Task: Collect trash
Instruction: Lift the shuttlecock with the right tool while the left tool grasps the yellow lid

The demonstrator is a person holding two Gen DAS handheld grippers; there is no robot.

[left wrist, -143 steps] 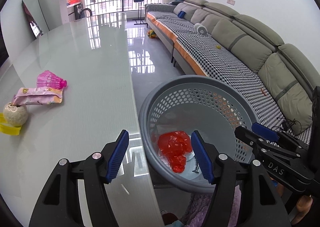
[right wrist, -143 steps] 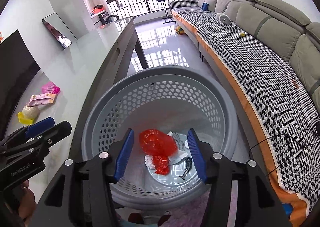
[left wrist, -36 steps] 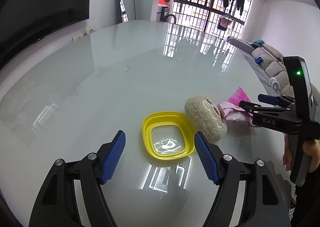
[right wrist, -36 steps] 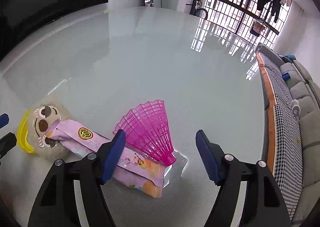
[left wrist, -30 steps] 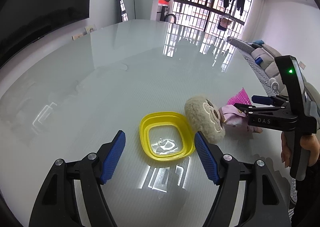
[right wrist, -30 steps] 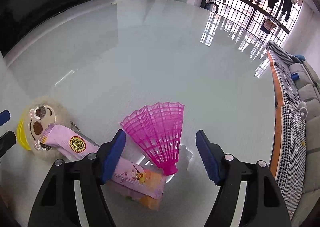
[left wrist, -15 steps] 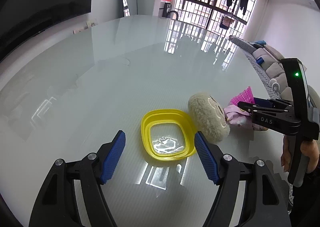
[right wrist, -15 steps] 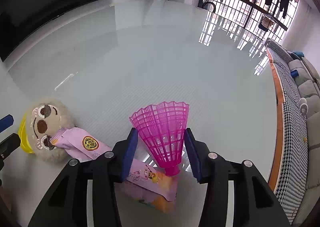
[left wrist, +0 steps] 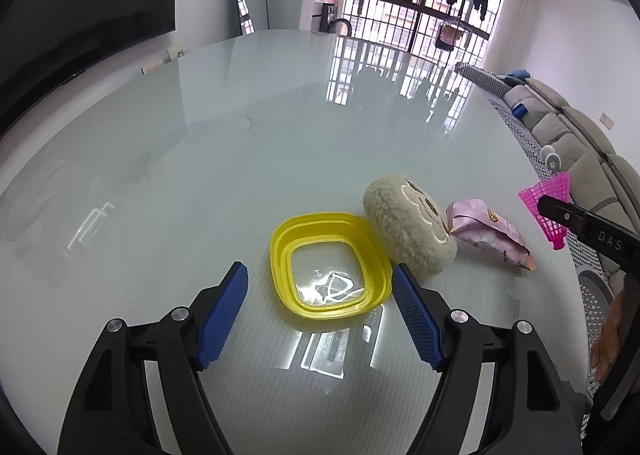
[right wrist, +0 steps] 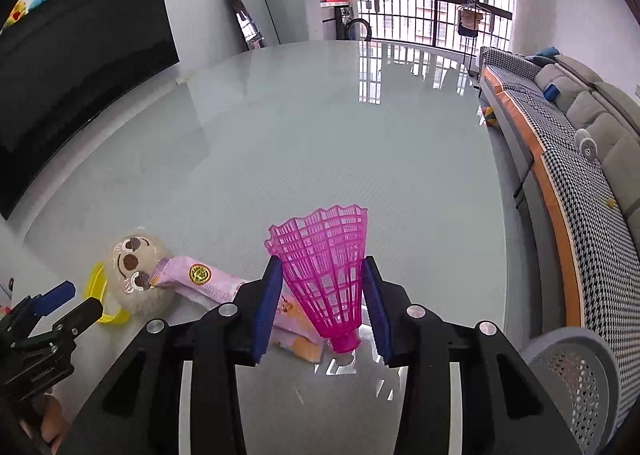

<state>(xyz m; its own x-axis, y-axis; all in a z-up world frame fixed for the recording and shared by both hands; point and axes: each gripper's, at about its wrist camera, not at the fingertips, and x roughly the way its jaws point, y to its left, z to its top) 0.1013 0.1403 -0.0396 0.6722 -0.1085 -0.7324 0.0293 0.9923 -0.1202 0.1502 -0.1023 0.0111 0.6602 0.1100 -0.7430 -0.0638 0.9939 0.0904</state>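
My right gripper (right wrist: 322,303) is shut on a pink plastic shuttlecock (right wrist: 326,275) and holds it off the glossy white table (right wrist: 320,135); it also shows in the left wrist view (left wrist: 548,207). A pink snack wrapper (right wrist: 208,281) lies on the table below it, against a beige plush toy (right wrist: 138,271). My left gripper (left wrist: 320,307) is open, its fingers on either side of a yellow plastic container (left wrist: 330,265) on the table. The plush (left wrist: 408,219) and wrapper (left wrist: 488,229) lie to the right of it.
A grey perforated basket (right wrist: 576,371) stands off the table's right edge, low in the right wrist view. A sofa (right wrist: 580,143) runs along the right wall. A black screen (right wrist: 72,67) is on the left.
My right gripper closed on the pink shuttlecock and lifted it off the wrapper. My left gripper stayed open around the yellow container.
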